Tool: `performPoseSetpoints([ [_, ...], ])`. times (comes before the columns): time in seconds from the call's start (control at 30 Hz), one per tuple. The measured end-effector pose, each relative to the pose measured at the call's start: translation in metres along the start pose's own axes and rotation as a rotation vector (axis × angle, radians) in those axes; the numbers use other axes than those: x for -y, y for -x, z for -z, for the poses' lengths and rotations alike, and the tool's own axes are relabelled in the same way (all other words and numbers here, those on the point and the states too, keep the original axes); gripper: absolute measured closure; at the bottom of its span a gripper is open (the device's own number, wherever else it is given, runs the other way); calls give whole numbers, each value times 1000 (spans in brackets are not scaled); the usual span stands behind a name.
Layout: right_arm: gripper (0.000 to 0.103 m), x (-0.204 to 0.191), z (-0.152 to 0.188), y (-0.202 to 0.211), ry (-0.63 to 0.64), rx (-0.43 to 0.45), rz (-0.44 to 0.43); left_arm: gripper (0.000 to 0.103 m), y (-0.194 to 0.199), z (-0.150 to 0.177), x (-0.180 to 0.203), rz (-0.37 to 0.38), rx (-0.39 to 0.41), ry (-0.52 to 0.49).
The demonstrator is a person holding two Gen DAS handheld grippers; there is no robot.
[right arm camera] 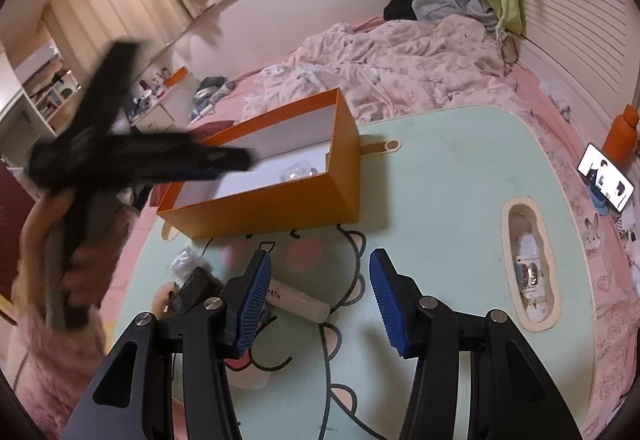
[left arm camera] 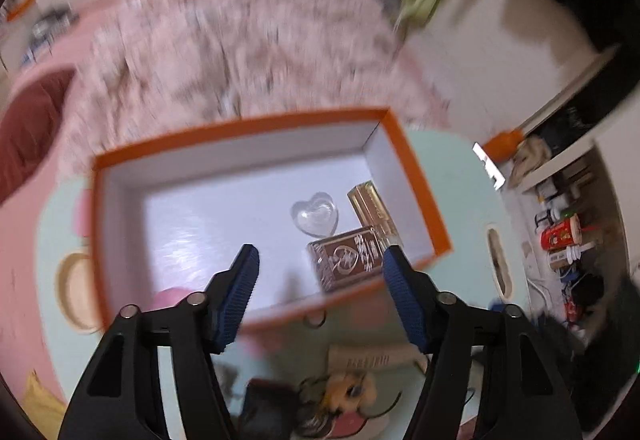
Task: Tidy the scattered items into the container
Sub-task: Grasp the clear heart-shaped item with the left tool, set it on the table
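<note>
Nearest the right wrist camera, the right gripper (right arm camera: 318, 290) hangs with its blue ribbed jaws spread and nothing between them. Just off the left jaw a cream cylindrical tube with printed lettering (right arm camera: 298, 302) lies flat on the mint-green cartoon-print table (right arm camera: 440, 176). Beyond that jaw's outer side sit a dark glossy object (right arm camera: 192, 290) and a crinkled clear wrapper (right arm camera: 184, 262).

The tube looks light, stiff and smooth, so it may roll. I would take it across its middle, jaws square to its long axis. The wrapper would crumple and slip.

The orange rectangular cardboard box with a white lining (right arm camera: 280, 208) stands well ahead of the right jaws. The left gripper (left arm camera: 320, 264) hovers over the box's near wall, jaws likewise spread and holding nothing. Ahead of its right jaw, on the box floor, lie a clear heart-shaped case (left arm camera: 315, 213), a gold rectangular case (left arm camera: 372, 208) and a brown box with a heart design (left arm camera: 347, 259). The heart case looks brittle and slippery.

The left view is smeared by motion; the things below its jaws, a dark pouch (left arm camera: 266, 410) and a small plush-like toy (left arm camera: 344, 394), are hard to make out. In the right view the left gripper and the hand (right arm camera: 60, 236) holding it are a dark blur covering the box's far end. The tube's left end is hidden behind the jaw.
</note>
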State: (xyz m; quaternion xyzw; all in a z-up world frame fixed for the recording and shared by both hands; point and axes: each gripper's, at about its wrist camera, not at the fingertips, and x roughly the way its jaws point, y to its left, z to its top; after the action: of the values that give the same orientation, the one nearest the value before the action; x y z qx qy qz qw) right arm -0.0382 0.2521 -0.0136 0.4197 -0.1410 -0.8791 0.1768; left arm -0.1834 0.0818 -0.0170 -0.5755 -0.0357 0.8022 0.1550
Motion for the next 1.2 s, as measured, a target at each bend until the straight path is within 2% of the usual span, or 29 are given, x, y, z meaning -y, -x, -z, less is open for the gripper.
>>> performPoseSetpoints([
  [0.13,52,0,3,-5,2,-18,-24,49,-39,-17,8,-94,-69,-16],
  [0.4,53,0,5,-12,6,-38,-35,50,-64,-26,1,-97,-79,30],
  [0.47,52,-1,5,-12,7,-38,-37,63,-65,-27,7,-148,-66,-11],
  [0.7,52,2,4,-12,3,-37,-35,63,-59,-30,-3,-126,-50,-12],
  [0.8,52,2,4,-12,2,-38,-32,63,-44,-33,-6,-77,-32,15],
  [1.0,52,-2,5,-15,10,-50,-29,63,27,-27,7,4,98,-41],
  [1.13,52,-6,7,-16,26,-58,-33,63,82,6,13,70,196,-95],
  [1.2,52,-7,7,-17,27,-60,-33,63,94,31,14,85,204,-129],
])
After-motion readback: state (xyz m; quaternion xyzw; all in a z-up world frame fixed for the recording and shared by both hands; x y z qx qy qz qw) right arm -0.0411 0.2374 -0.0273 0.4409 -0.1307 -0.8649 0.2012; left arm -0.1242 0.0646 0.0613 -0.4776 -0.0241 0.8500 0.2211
